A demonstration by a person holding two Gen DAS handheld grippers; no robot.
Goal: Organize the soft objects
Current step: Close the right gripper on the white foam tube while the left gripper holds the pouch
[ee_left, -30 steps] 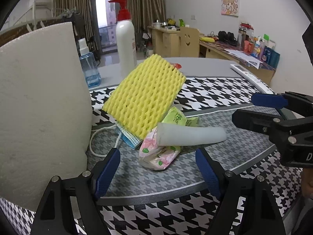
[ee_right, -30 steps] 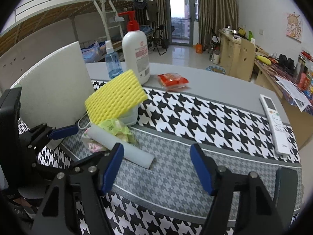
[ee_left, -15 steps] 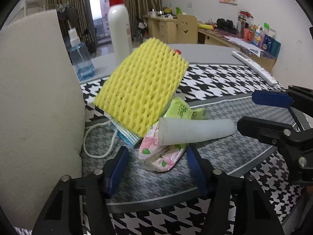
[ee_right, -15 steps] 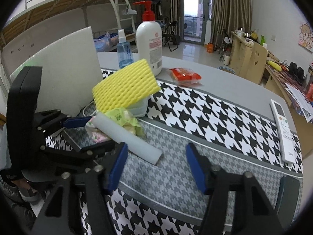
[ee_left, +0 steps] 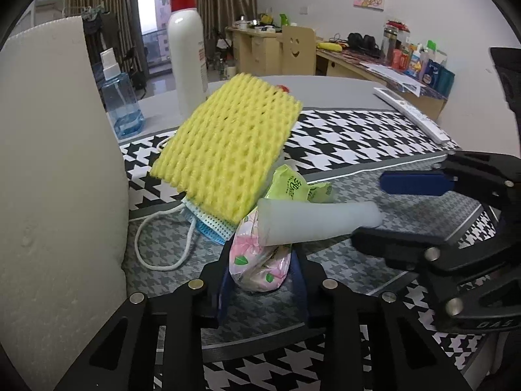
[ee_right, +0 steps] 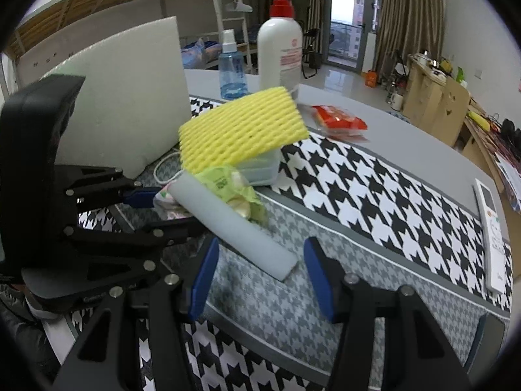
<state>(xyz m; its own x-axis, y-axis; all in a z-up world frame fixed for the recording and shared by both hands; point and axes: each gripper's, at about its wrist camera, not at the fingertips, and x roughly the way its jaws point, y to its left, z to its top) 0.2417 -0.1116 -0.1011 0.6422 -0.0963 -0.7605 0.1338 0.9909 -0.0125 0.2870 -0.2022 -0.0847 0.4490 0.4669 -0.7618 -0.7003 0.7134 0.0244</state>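
Yellow foam net (ee_left: 228,153) leans over the floral pack (ee_left: 257,260) the closing left tool (ee_left: 260,280) pinches; right tool (ee_right: 257,277) half-wide

On the surface (ee_right: 384,150) there are two bottles: one white pump bottle (ee_right: 280,49) and one blue spray bottle (ee_right: 232,71). The soft pile holds one yellow foam net (ee_left: 228,150), one white foam tube (ee_left: 317,223), one floral packet (ee_left: 257,260), one green packet (ee_left: 289,185) and one face mask (ee_left: 208,224). There is also one red packet (ee_right: 338,122), one remote control (ee_right: 493,238) and one white foam board (ee_right: 130,97).
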